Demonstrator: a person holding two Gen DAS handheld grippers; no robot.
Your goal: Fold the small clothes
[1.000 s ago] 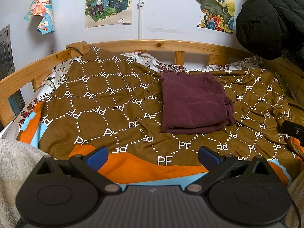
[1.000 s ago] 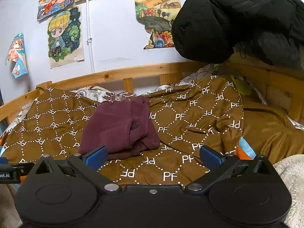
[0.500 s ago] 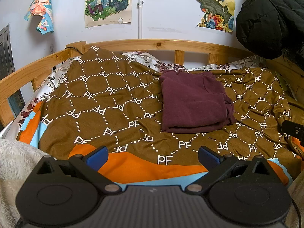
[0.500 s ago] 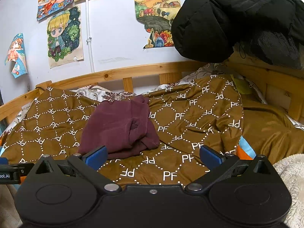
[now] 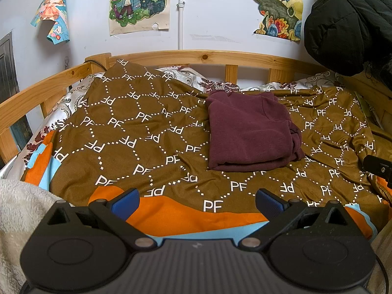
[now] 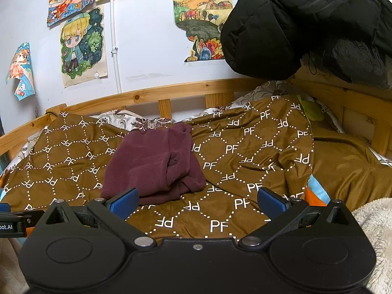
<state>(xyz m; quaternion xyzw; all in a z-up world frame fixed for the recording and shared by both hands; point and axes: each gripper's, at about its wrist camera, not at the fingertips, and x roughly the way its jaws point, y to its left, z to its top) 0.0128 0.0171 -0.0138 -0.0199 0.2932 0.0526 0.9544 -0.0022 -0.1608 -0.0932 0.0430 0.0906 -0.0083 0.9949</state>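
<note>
A dark red top point(image 5: 247, 132) lies folded on the bed, on a brown blanket point(image 5: 137, 132) with white "PF" letters all over it. The top sits near the far side of the bed, close to the wooden rail point(image 5: 210, 57). Its right side is a bit bunched up.

The left hand-held gripper point(image 5: 197, 199) is held low over the near edge of the blanket. Its two blue fingers are spread wide apart — nothing is between them. The right hand-held gripper point(image 6: 197, 199) is spread wide too, and it holds nothing. Its left blue finger point(image 6: 123, 202) shows just in front of the top's near edge.

A black puffy coat point(image 6: 306, 24) hangs at the right, and cartoon pictures point(image 5: 138, 2) are stuck on the white wall.
</note>
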